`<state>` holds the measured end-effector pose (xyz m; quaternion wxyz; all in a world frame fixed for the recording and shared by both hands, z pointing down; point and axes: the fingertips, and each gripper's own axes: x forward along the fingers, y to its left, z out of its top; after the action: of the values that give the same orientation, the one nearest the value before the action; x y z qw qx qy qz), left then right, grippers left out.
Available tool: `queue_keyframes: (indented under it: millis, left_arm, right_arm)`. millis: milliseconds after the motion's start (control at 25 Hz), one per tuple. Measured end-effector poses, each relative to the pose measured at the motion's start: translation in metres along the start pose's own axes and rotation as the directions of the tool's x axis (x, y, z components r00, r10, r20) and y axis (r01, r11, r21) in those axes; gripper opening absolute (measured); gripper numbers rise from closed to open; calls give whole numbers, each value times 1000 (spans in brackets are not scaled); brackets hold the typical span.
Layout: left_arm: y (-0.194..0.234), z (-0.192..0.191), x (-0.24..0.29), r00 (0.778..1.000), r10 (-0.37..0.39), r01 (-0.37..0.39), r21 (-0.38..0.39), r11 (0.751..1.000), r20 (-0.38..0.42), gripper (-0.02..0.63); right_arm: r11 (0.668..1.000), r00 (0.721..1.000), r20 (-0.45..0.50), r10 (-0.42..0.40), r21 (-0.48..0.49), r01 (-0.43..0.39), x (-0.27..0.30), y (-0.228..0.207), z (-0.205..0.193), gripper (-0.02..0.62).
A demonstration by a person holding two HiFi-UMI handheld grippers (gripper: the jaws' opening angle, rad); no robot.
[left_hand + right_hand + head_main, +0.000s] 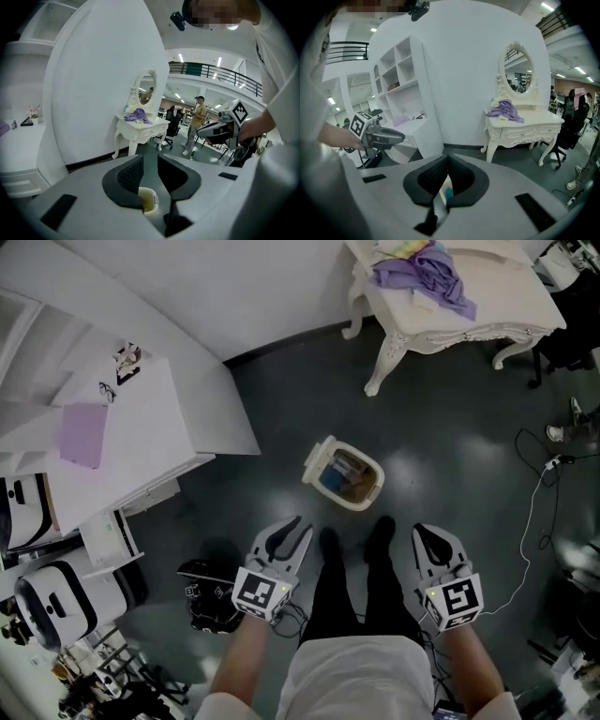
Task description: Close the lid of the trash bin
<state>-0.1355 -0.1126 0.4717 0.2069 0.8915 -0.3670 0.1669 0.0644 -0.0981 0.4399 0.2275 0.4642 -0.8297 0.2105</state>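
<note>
Trash bin (pixel 345 477) on floor, lid (pixel 319 459) standing open; closing not yet begun. Left gripper (pixel 291 529) jaws slightly spread, empty. Right gripper (pixel 427 532) jaws pressed together, empty. Both well apart from bin.

We can read no words, brand names or numbers anywhere in these views. The only printed signs are the black-and-white square marker (pixel 260 592) on the cube of the left gripper (pixel 295 526) and another like it on the right gripper (pixel 427 532). Both are coded block patterns, not letters or digits that we can spell out.
</note>
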Motion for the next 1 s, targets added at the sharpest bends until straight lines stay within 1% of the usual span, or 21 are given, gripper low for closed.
queue_keyframes:
  millis: [120,240,360,480,640,800,920,1000]
  left_arm:
    - [15,-22,26,1000,22,-22,-8,1000,-20,107]
    - [32,-54,49,998,36,-37,-10,999,-56,112]
    - [52,-87,74,994,50,-51,-10,999,-100,123]
    - [69,-112,96,989,65,-67,-6,998,-129,134]
    - [88,-144,119,983,78,-81,-14,997,-167,146]
    - [111,-174,141,976,109,-112,-3,994,-189,146]
    - [122,-193,157,969,125,-123,26,992,-214,149]
    - [127,-207,166,964,126,-122,30,992,-234,160]
  right_arm:
    - [1000,1000,-23,17,4,-16,24,-9,-17,12]
    - [999,998,-48,35,9,-35,48,-12,-35,12]
    - [998,996,-69,57,11,-56,75,-11,-58,12]
    - [997,993,-92,77,7,-77,99,-8,-84,12]
    - [993,986,-122,117,34,-114,119,2,-111,12]
    - [987,981,-122,151,79,-142,140,6,-127,12]
    - [984,979,-117,165,87,-155,153,7,-137,12]
    - [982,978,-116,173,92,-163,161,7,-144,12]
